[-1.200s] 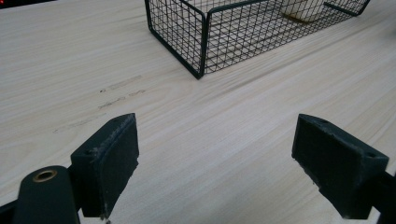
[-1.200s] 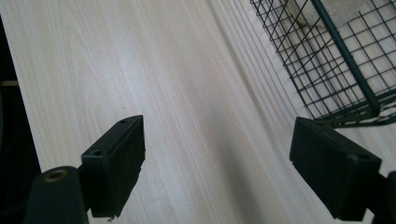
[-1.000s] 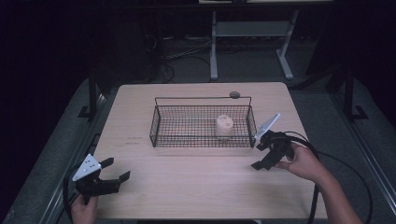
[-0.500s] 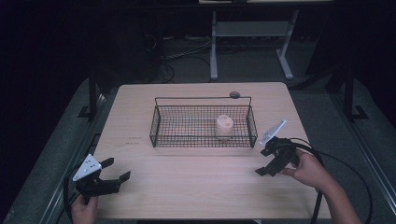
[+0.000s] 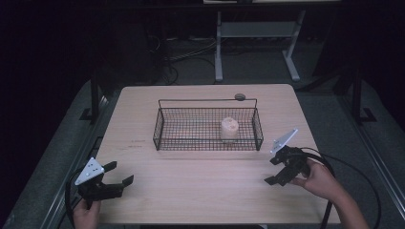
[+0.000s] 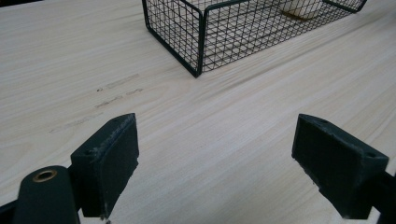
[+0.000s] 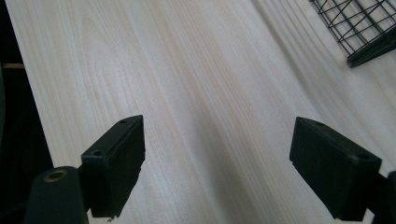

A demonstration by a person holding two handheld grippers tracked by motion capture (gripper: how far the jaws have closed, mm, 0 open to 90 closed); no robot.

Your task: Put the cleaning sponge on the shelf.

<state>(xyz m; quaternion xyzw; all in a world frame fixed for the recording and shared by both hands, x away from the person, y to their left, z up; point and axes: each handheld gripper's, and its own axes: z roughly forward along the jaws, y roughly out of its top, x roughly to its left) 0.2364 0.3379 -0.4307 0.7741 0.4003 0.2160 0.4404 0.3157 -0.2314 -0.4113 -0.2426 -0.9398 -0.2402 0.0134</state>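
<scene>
Pale wooden tabletop point(image 5: 205, 191) carries a black wire-mesh basket point(image 5: 162, 129) as its landmark, with dark floor around the table. Inside the basket, toward its right end, stands a small cream-coloured cylindrical object point(image 5: 229, 128). Well apart from the basket's near-left corner, the left gripper point(image 5: 120, 174) rests with jaws spread wide and nothing between them. Near the basket's near-right corner, the right gripper point(image 5: 273, 171) is likewise agape over bare wood, holding nothing.

Left gripper point(image 5: 114, 174) sits low at the near left, jaws wide apart, nothing between them; right gripper point(image 5: 272, 170) – held in the right hand point(image 5: 319, 179) – gapes likewise
</scene>
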